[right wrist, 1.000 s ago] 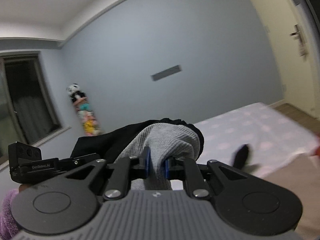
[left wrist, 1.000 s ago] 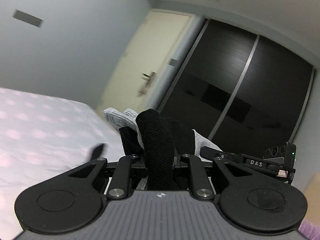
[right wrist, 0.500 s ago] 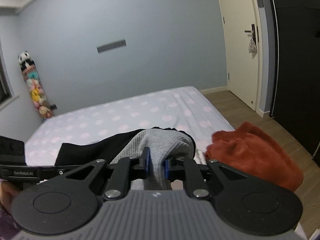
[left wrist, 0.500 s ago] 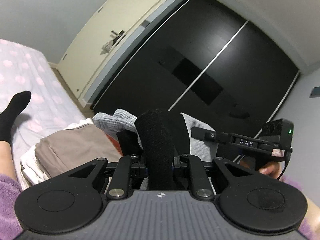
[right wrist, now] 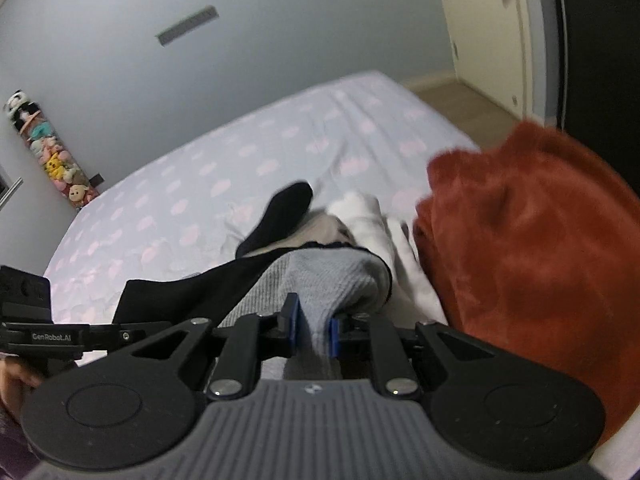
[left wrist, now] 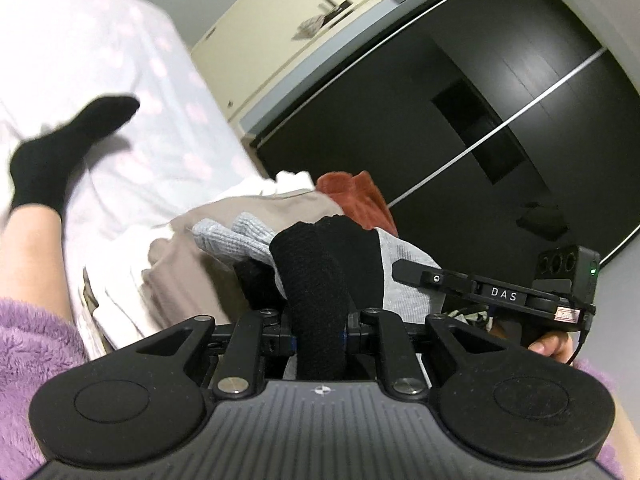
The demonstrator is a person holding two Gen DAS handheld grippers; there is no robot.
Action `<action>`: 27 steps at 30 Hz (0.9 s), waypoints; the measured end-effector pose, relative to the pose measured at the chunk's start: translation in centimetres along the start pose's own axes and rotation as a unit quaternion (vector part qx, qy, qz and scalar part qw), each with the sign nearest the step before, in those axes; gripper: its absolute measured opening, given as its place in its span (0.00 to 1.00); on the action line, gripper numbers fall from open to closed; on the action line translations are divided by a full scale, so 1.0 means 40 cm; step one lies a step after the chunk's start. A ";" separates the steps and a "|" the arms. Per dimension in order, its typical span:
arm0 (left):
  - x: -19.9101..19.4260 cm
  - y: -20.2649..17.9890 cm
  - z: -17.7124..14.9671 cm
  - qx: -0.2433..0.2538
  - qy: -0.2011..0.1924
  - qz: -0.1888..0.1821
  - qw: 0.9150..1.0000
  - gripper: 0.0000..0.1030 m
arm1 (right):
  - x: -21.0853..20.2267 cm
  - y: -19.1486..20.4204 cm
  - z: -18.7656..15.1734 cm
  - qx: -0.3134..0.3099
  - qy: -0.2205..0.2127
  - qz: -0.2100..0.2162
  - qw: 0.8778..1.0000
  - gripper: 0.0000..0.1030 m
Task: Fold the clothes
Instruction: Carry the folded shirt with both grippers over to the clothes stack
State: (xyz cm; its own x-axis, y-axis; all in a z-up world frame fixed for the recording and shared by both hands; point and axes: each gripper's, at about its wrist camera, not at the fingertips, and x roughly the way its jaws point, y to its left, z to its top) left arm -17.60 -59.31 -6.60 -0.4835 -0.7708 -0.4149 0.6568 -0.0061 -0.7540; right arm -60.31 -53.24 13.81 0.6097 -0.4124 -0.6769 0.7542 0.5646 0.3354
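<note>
Jaws of left gripper [left wrist: 318, 326] and right gripper [right wrist: 313, 330] both clamped on grey-and-black garment [right wrist: 332, 280]

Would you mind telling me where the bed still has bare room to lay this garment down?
The spotted sheet lies bare beyond the person's black-socked foot, toward the blue wall. Nearer the bed edge it is crowded: folded beige and white stack, then the rust fleece.

1. My left gripper [left wrist: 316, 332] and right gripper [right wrist: 314, 330] clamp one garment [right wrist: 332, 280] between them.
2. Folded stack [left wrist: 192, 252] lies ahead on the bed [right wrist: 240, 152].
3. Fleece [right wrist: 520, 240] sits right of it.
</note>
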 end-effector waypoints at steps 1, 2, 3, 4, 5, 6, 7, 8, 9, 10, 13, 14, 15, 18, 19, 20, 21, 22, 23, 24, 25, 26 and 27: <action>0.010 0.020 0.006 -0.007 0.006 0.001 1.000 0.16 | 0.002 -0.005 0.002 0.012 0.011 -0.003 1.000 0.24; 0.021 0.040 0.013 -0.014 0.012 0.001 1.000 0.17 | 0.009 -0.015 0.005 0.025 0.017 -0.006 1.000 0.28; 0.026 0.053 0.018 -0.018 0.018 -0.001 1.000 0.17 | 0.007 -0.024 0.008 0.037 0.018 -0.005 0.999 0.35; 0.029 0.063 0.023 -0.022 0.024 -0.005 0.999 0.17 | 0.004 -0.033 0.012 0.049 0.018 -0.004 0.999 0.40; 0.032 0.074 0.030 -0.026 0.029 -0.011 0.999 0.18 | -0.002 -0.045 0.018 0.063 0.011 -0.001 0.998 0.48; 0.036 0.082 0.037 -0.028 0.034 -0.017 0.999 0.19 | -0.008 -0.058 0.024 0.077 0.002 0.002 0.997 0.50; 0.040 0.090 0.044 -0.030 0.039 -0.023 0.999 0.19 | -0.015 -0.070 0.030 0.091 -0.006 0.005 0.996 0.51; 0.045 0.096 0.051 -0.033 0.045 -0.029 0.998 0.19 | -0.021 -0.083 0.036 0.105 -0.014 0.008 0.994 0.51; 0.050 0.102 0.057 -0.038 0.050 -0.036 0.997 0.19 | -0.016 -0.097 0.042 0.122 -0.016 0.016 0.992 0.52; 0.054 0.109 0.062 -0.043 0.054 -0.043 0.997 0.20 | -0.010 -0.112 0.048 0.140 -0.018 0.025 0.990 0.55; 0.062 0.126 0.073 -0.058 0.061 -0.060 0.995 0.21 | 0.039 -0.129 0.065 0.158 -0.006 0.021 0.987 0.55; 0.063 0.131 0.076 -0.060 0.061 -0.061 0.994 0.22 | 0.054 -0.130 0.068 0.162 -0.003 0.022 0.986 0.51; 0.064 0.137 0.078 -0.062 0.061 -0.061 0.994 0.23 | 0.063 -0.127 0.071 0.163 -0.002 0.022 0.986 0.44; 0.067 0.152 0.085 -0.070 0.060 -0.062 0.994 0.24 | 0.089 -0.116 0.082 0.163 -0.001 0.023 0.986 0.28; 0.064 0.153 0.087 -0.074 0.060 -0.061 0.994 0.24 | 0.091 -0.109 0.086 0.156 -0.001 0.022 0.988 0.24; 0.061 0.155 0.089 -0.078 0.060 -0.061 0.993 0.24 | 0.087 -0.097 0.090 0.145 -0.003 0.018 0.989 0.19; 0.060 0.148 0.092 -0.072 0.060 -0.059 0.994 0.24 | 0.084 -0.085 0.094 0.133 -0.005 0.013 0.991 0.15; 0.060 0.139 0.095 -0.063 0.060 -0.057 0.995 0.24 | 0.076 -0.072 0.097 0.118 -0.006 0.008 0.993 0.14; 0.059 0.131 0.099 -0.055 0.060 -0.055 0.995 0.23 | 0.064 -0.055 0.099 0.099 -0.007 0.002 0.995 0.13; 0.056 0.113 0.100 -0.038 0.059 -0.053 0.996 0.19 | 0.053 -0.042 0.099 0.082 -0.010 -0.004 0.997 0.11; 0.049 0.094 0.097 -0.017 0.055 -0.049 0.997 0.17 | 0.041 -0.030 0.100 0.067 -0.014 -0.008 0.998 0.11; 0.042 0.076 0.092 0.003 0.050 -0.043 0.998 0.16 | 0.025 -0.015 0.099 0.048 -0.020 -0.011 0.999 0.10; 0.029 0.054 0.085 0.027 0.041 -0.038 0.998 0.15 | 0.008 0.001 0.098 0.029 -0.027 -0.014 0.999 0.09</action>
State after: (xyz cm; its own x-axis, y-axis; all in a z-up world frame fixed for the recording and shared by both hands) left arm -14.78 -62.40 -7.00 -0.5773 -0.7117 -0.4003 0.6460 -0.0982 -0.7570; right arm -59.14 -56.16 16.16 0.5994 -0.4654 -0.6512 0.7828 0.5106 0.3557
